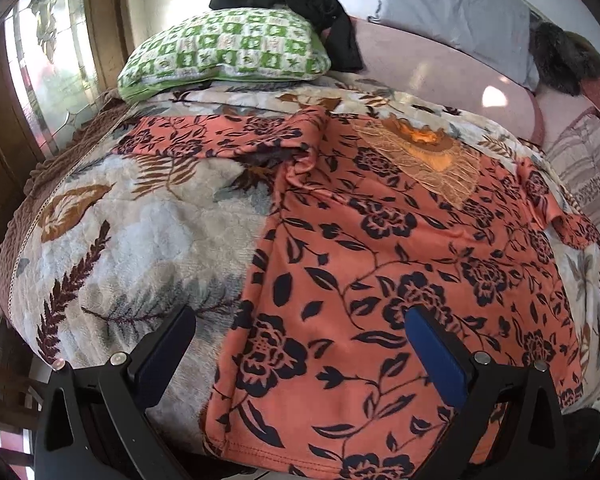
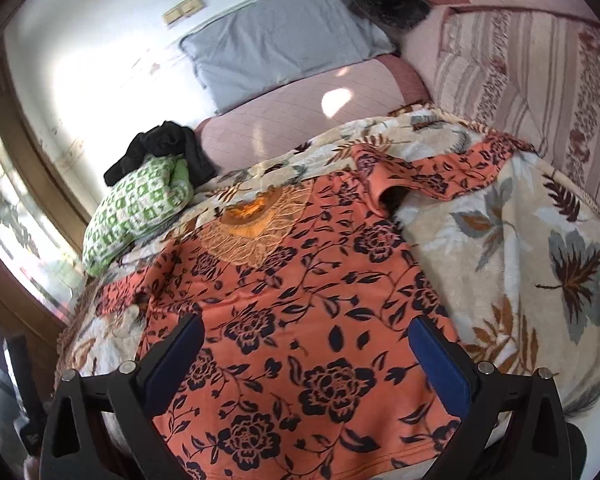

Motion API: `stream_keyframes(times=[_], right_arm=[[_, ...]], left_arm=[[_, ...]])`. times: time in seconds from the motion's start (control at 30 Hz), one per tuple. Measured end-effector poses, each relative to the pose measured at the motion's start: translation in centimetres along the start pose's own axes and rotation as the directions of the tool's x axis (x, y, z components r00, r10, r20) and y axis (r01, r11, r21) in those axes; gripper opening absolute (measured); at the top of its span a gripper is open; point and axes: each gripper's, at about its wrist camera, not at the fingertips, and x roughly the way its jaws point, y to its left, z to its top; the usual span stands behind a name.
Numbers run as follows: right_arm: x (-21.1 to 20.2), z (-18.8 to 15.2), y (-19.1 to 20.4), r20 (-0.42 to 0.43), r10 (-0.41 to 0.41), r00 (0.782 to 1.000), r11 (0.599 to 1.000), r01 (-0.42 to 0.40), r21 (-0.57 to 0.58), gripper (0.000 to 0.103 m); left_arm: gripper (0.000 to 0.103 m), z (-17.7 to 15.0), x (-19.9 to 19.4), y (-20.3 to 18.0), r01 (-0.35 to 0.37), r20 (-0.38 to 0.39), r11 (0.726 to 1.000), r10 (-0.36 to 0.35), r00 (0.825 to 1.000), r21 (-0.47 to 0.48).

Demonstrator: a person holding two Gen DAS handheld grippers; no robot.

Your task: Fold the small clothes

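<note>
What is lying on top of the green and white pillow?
A black garment lies bunched on the green and white pillow and hangs over its far end. The part of the pillow beneath it is covered, so anything there cannot be seen.

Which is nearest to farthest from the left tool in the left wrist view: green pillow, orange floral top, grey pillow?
From the left tool:
1. Orange floral top, right under the open fingers, spread on the blanket.
2. Green pillow, beyond the top, on the far left.
3. Grey pillow, at the far right against the wall.
</note>
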Motion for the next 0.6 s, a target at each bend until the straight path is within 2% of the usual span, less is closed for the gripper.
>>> stream_keyframes(times=[0.07,0.13,0.23,0.3,0.37,0.43,0.57,0.6], right_arm=[[0.5,2.9,-5.0,0.031,0.021,0.999,0.992,-0.025,0.127,0.103],[1.3,6.1,-10.5,0.084,0.027,0.996,0.960,-0.049,0.275,0.103],[4.3,10.6,-18.5,0.116,0.051,0.992,0.862,-0.103,0.496,0.103],[6.8,13.3,-22.6,0.124,0.062,0.990,0.802,-0.123,0.584,0.100],[8.9,15.7,-25.4,0.117,0.029,0.993,0.772,-0.096,0.628,0.093],[10.8,17.8,-27.0,0.113,0.001,0.994,0.763,-0.074,0.642,0.088],[14.4,20.3,-28.4,0.071,-0.067,0.995,0.767,0.006,0.641,0.079],[15.2,20.7,-28.5,0.057,-0.083,0.995,0.775,0.029,0.631,0.071]], left_arm=[[0.103,0.8,1.1,1.6,-0.014,-0.011,0.999,0.014,1.000,-0.036],[0.103,1.4,2.4,2.9,-0.044,-0.031,0.998,0.042,0.999,-0.054],[0.103,2.2,4.3,5.2,-0.080,-0.052,0.992,0.075,0.996,-0.101],[0.103,2.8,5.4,6.8,-0.125,-0.048,0.983,0.120,0.992,-0.132],[0.103,3.5,6.5,8.6,-0.174,-0.049,0.972,0.168,0.985,-0.160],[0.103,4.2,7.3,10.4,-0.210,-0.042,0.959,0.206,0.978,-0.189],[0.103,5.2,9.6,13.7,-0.262,-0.041,0.931,0.260,0.965,-0.255],[0.103,5.2,10.3,14.4,-0.271,-0.056,0.924,0.266,0.962,-0.271]])
